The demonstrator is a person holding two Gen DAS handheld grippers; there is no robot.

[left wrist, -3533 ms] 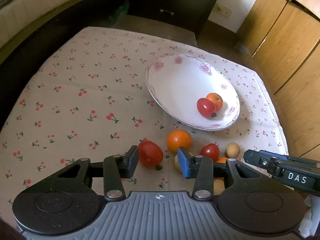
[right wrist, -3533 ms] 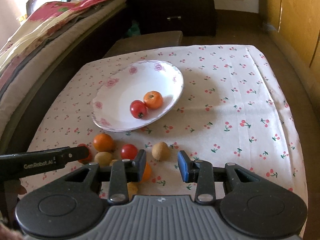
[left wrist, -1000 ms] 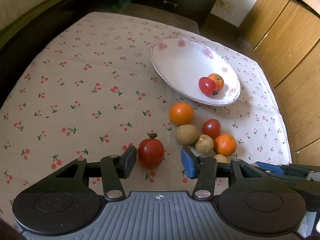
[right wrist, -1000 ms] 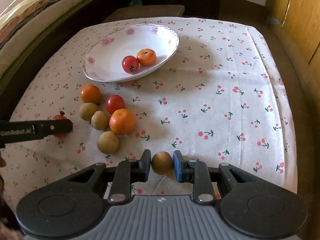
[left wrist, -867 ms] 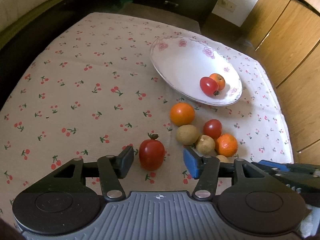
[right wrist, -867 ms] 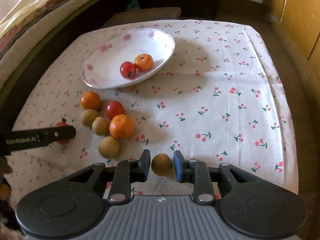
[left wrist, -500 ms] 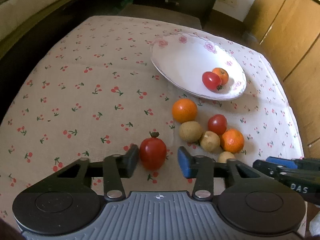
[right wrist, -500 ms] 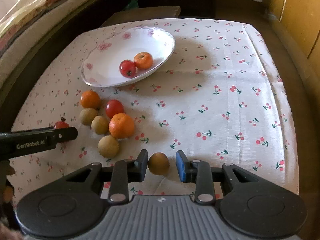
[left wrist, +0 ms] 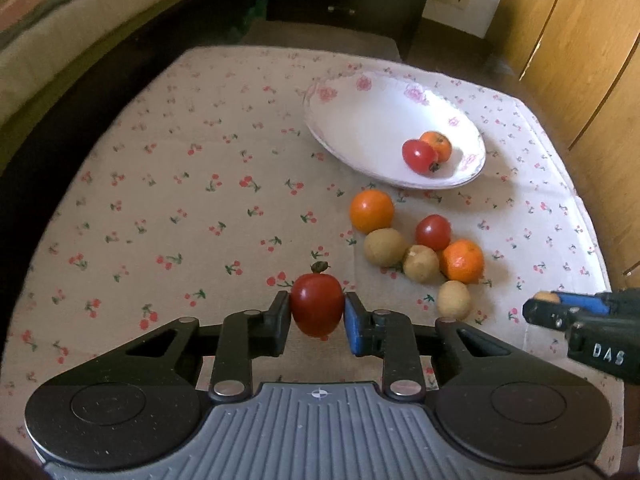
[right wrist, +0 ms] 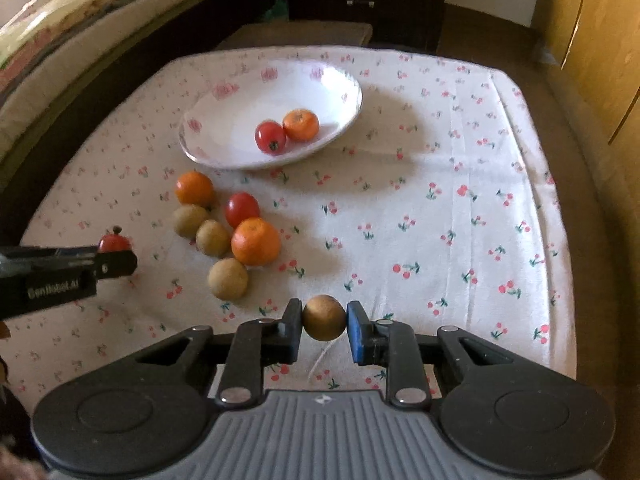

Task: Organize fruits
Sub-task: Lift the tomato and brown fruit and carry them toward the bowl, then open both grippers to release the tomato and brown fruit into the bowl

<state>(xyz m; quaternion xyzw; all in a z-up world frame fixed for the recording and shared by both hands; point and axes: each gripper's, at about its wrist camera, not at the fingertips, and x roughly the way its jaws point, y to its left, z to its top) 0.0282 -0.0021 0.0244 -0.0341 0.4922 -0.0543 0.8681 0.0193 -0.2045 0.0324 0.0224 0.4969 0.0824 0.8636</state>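
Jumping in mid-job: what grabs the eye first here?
Each gripper has a fruit pinched: the left gripper grips a red tomato, the right gripper a round brown fruit. Beyond them, loose oranges, tomatoes and brown fruits cluster on the cherry-print cloth, below a white floral plate holding one tomato and one orange.

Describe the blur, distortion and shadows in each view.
Left wrist view: fisheye bends the table's edges; background bed smeared; plate throws a soft shadow toward the camera. Right wrist view: left gripper slightly blurred; sunlight whitens the tablecloth.
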